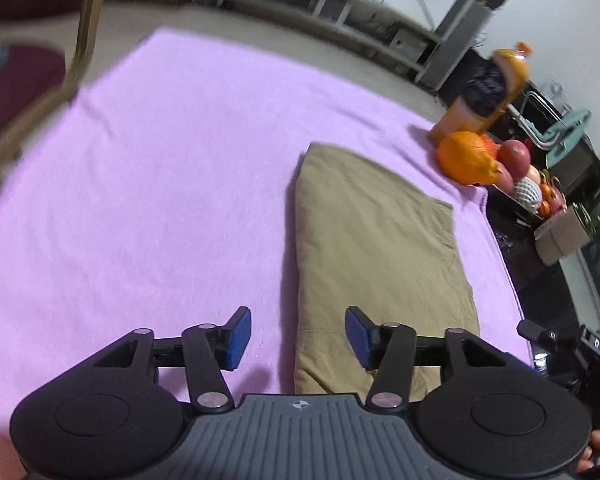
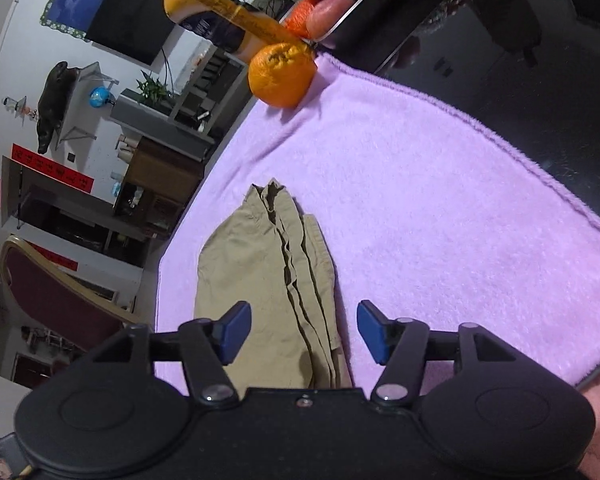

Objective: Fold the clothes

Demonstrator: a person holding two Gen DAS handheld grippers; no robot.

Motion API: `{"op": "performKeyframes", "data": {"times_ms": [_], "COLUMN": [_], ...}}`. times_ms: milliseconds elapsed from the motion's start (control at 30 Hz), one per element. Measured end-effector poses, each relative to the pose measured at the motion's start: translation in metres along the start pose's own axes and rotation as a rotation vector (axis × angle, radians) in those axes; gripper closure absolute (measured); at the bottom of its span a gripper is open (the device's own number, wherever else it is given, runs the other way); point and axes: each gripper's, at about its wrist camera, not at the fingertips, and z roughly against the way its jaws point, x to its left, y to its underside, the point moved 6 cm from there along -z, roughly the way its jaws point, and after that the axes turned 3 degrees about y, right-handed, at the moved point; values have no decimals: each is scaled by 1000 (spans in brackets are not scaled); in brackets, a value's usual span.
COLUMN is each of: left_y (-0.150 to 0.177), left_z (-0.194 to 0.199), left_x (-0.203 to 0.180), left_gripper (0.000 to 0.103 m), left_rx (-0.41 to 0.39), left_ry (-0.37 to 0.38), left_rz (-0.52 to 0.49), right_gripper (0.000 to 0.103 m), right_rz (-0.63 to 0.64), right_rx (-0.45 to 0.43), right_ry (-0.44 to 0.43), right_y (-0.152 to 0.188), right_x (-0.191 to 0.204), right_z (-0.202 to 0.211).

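Note:
A khaki garment [image 1: 376,248] lies folded into a narrow stack on the purple towel [image 1: 160,184]. My left gripper [image 1: 298,338] is open and empty, hovering over the garment's near left edge. In the right wrist view the same garment [image 2: 260,276] shows its layered folded edges, lying on the towel [image 2: 440,208]. My right gripper [image 2: 304,332] is open and empty, just above the garment's near end. A black part of the right gripper [image 1: 572,350] shows at the right edge of the left wrist view.
An orange [image 1: 466,158] and an orange juice bottle [image 1: 484,92] sit at the towel's far corner, beside apples [image 1: 514,152] on a tray. The black table [image 2: 540,100] borders the towel. A maroon chair [image 2: 52,292] stands beyond the table edge.

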Motion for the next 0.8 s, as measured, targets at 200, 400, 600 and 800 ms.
{"op": "performKeyframes", "data": {"times_ms": [200, 400, 600, 800], "left_y": [-5, -9, -14, -9], "left_z": [-37, -60, -79, -78], "left_x": [10, 9, -10, -43], "left_gripper": [50, 52, 50, 56], "left_rx": [60, 91, 121, 77], "left_ry": [67, 155, 219, 88], "left_rz": [64, 61, 10, -174], "right_gripper": [49, 56, 56, 78], "right_rz": [-17, 39, 93, 142], "right_rx": [134, 221, 277, 170], "right_ry": [-33, -48, -118, -81], "right_y": [-8, -14, -18, -6], "right_x": [-8, -5, 12, 30], "right_z": [-28, -52, -82, -85]}}
